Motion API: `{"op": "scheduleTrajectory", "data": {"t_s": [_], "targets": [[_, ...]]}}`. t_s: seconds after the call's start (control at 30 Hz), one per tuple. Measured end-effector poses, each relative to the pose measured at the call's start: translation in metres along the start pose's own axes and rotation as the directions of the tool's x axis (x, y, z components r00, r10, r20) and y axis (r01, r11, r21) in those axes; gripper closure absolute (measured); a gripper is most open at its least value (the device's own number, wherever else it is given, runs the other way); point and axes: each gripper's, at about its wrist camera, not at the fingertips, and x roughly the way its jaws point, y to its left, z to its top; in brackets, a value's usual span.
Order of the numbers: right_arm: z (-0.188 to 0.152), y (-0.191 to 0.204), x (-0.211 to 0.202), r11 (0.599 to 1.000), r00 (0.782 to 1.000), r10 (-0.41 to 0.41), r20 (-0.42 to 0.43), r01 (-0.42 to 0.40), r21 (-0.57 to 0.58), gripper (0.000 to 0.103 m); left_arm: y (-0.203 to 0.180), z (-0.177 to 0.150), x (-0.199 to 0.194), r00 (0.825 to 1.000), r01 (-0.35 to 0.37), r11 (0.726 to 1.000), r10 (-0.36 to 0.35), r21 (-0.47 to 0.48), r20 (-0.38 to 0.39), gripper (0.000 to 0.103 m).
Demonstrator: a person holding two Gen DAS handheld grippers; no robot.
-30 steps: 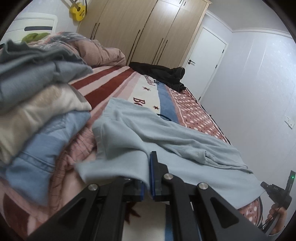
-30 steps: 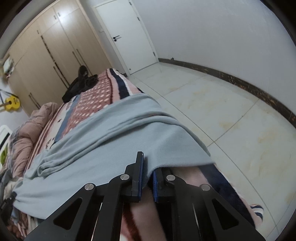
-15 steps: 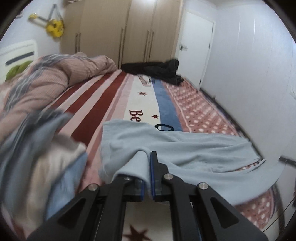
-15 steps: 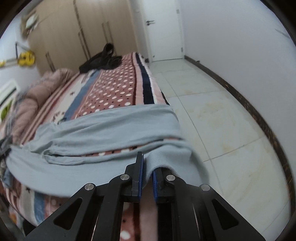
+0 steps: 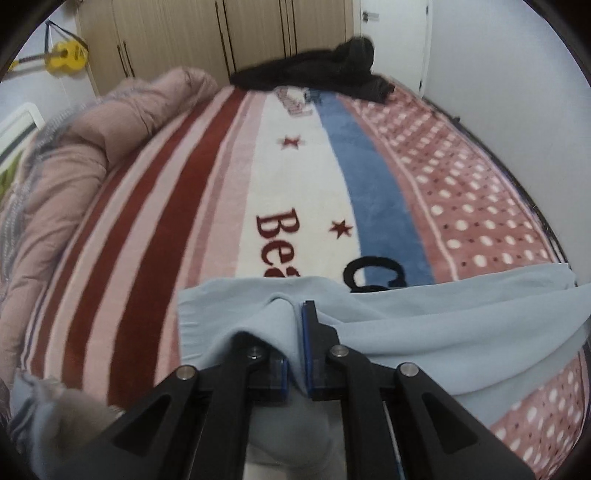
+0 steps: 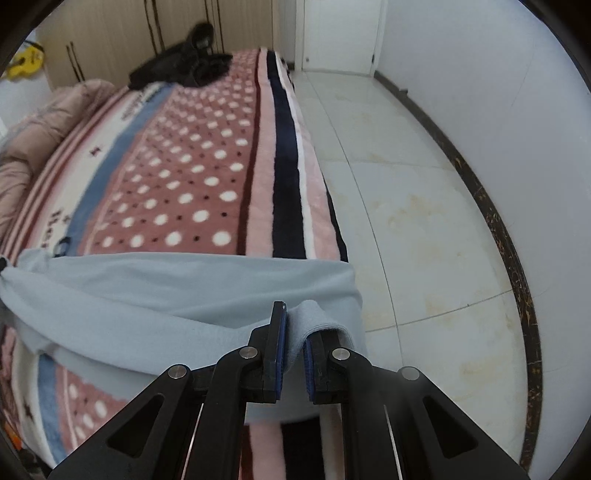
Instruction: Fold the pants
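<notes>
The light blue pants (image 5: 424, 332) stretch across the near part of the bed, lifted at both ends. My left gripper (image 5: 297, 328) is shut on a bunched fold at one end of the pants. My right gripper (image 6: 293, 336) is shut on the other end (image 6: 166, 295), near the bed's right edge. The cloth sags between the two grippers and hangs a little above the striped and dotted blanket (image 5: 303, 184).
A black garment (image 5: 314, 77) lies at the far end of the bed. A pink quilt (image 5: 74, 155) is heaped along the left side. Wooden wardrobes (image 5: 221, 33) and a white door (image 6: 340, 33) stand beyond. Tiled floor (image 6: 424, 203) lies to the right of the bed.
Both grippers have lifted and swung toward the far end of the bed, carrying the pants. The stack of folded clothes at the left has left the view.
</notes>
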Motion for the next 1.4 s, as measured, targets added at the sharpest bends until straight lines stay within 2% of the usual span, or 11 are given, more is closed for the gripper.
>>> {"op": "scheduleTrajectory", "data": {"t_s": [0.13,0.27,0.33,0.4,0.5,0.7,0.93,1.03,1.13,1.2,1.4], "targets": [[0.005,0.004,0.029,1.000,0.999,-0.028,-0.027,0.028,0.000,0.098,-0.003,0.001,0.025,0.998,0.002,1.000,-0.002,-0.007,-0.063,0.089],[-0.002,0.008,0.036,1.000,1.000,0.027,-0.013,-0.027,0.014,0.065,-0.004,-0.004,0.009,0.998,0.039,0.999,-0.038,0.029,-0.044,0.045],[-0.008,0.010,0.029,0.999,0.999,0.053,0.009,-0.053,0.011,0.056,0.000,-0.004,-0.010,0.999,0.052,0.998,-0.052,0.043,-0.016,0.041],[-0.018,0.012,0.012,0.997,0.996,0.077,0.045,-0.077,0.003,0.050,0.005,-0.001,-0.033,0.999,0.046,0.998,-0.047,0.047,0.021,0.024],[-0.026,0.024,-0.009,0.994,0.991,0.102,0.088,-0.099,-0.034,0.048,0.016,0.002,-0.072,0.995,0.010,0.998,-0.017,0.067,0.098,0.019],[-0.059,0.044,-0.040,0.981,0.973,0.186,0.138,-0.175,-0.086,0.048,0.028,-0.017,-0.096,0.997,-0.020,0.992,0.010,0.125,0.083,0.016],[-0.097,0.076,-0.042,0.951,0.947,0.296,0.125,-0.280,-0.132,0.048,0.030,-0.045,-0.048,1.000,0.005,0.995,-0.005,0.102,-0.003,0.016],[-0.104,0.086,-0.041,0.941,0.939,0.322,0.118,-0.303,-0.151,0.048,0.028,-0.048,-0.027,0.999,-0.046,0.995,0.046,0.091,-0.002,0.019],[-0.106,0.090,-0.042,0.934,0.933,0.340,0.119,-0.321,-0.157,0.048,0.037,-0.043,-0.012,0.999,-0.047,0.999,0.048,0.026,-0.008,0.050],[-0.106,0.090,-0.042,0.935,0.933,0.339,0.124,-0.318,-0.159,0.048,0.045,-0.037,-0.005,0.999,-0.027,0.999,0.026,-0.021,-0.018,0.091],[-0.100,0.081,-0.038,0.940,0.936,0.328,0.129,-0.310,-0.143,0.048,0.071,-0.012,0.009,0.977,-0.214,0.974,0.215,-0.071,-0.003,0.097]]}}
